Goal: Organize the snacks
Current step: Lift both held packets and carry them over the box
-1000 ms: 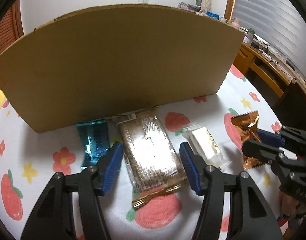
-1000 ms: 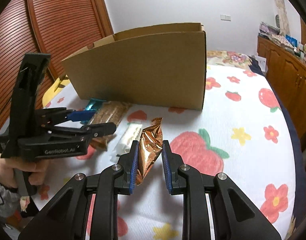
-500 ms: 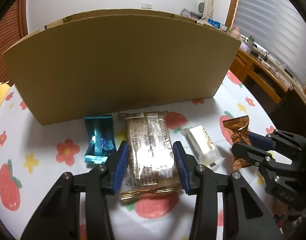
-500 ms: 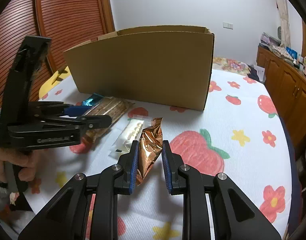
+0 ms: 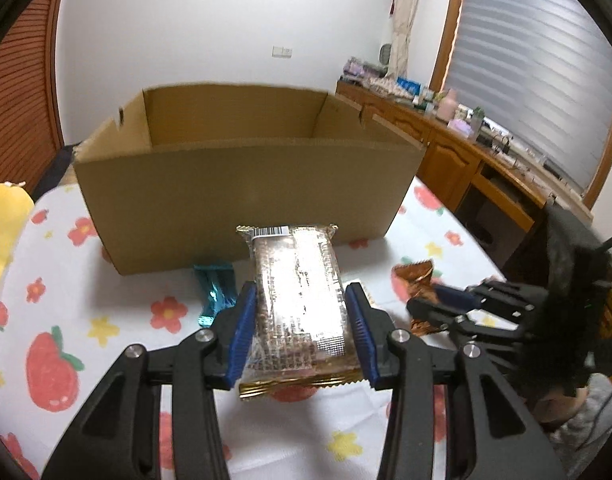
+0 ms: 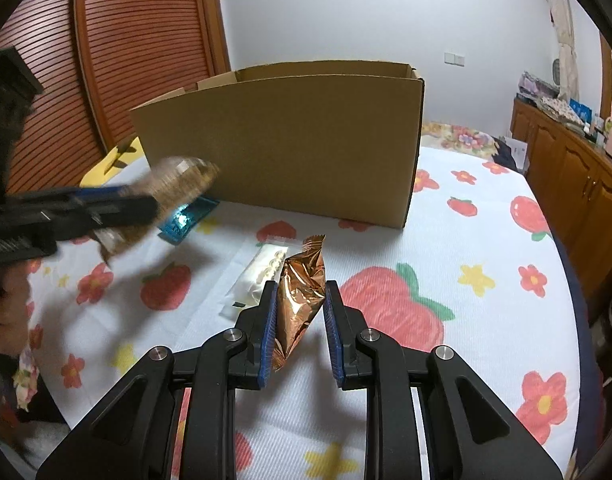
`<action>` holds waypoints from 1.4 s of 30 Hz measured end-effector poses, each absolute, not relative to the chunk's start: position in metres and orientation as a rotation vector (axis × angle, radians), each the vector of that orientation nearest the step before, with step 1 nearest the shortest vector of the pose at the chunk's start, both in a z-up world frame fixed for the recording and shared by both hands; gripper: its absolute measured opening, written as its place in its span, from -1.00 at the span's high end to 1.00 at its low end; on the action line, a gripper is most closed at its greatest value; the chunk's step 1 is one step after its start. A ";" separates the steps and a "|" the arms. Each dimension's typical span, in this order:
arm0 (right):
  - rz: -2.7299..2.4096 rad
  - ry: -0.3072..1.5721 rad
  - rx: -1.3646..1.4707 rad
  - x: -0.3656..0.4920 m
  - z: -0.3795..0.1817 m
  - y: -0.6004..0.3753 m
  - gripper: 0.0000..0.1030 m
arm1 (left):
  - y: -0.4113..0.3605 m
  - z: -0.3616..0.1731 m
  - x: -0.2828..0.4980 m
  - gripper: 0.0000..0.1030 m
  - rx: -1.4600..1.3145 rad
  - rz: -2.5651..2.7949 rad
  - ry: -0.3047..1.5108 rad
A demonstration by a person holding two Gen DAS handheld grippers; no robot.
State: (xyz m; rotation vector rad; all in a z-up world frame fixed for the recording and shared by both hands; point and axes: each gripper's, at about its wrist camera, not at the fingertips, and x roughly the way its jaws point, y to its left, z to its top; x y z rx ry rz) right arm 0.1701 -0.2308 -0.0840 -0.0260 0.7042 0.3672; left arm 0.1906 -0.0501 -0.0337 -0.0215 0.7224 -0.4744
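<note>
Left gripper (image 5: 300, 334): clamped on the long sides of the bar (image 5: 300, 304), which looks lifted off the table and aimed at the box, so my guess is it's headed in there.
Right gripper (image 6: 298, 330): blue pads sit either side of the copper pack (image 6: 300, 294); left pad is touching it, right pad looks a hair off, so I'd call it a loose pinch at best. Pack stands on edge, low over the cloth.
Box (image 5: 242, 196): open top, sits at the back of the table right behind the snacks; what shows of the inside looks bare. Pretty sure it's the drop spot.
Teal pack (image 5: 215, 294): flat on the cloth just in front of the box wall, waiting its turn.
White pack (image 6: 262, 276): clear wrapper, lying just left of the copper one.
Tablecloth (image 6: 486, 280): white with strawberries and flowers.
Writing: barcode strip at the bar's far end, but the print on the wrappers is too small and glary to read. No brand I can make out.
</note>
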 end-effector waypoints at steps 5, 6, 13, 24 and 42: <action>0.364 0.696 -0.020 0.170 -0.083 -0.232 0.60 | -0.039 -0.014 0.188 0.16 -0.029 -0.466 0.678; 0.363 0.693 -0.021 0.169 -0.082 -0.232 0.60 | -0.036 -0.010 0.188 0.16 -0.030 -0.462 0.670; 0.372 0.691 0.007 0.171 -0.070 -0.237 0.60 | -0.022 0.003 0.191 0.16 -0.013 -0.438 0.630; 0.372 0.546 -0.033 0.185 0.006 -0.234 0.60 | -0.007 0.036 0.210 0.16 -0.007 -0.397 0.550; 0.385 0.480 -0.112 0.229 0.054 -0.194 0.60 | -0.010 0.070 0.250 0.15 0.080 -0.364 0.508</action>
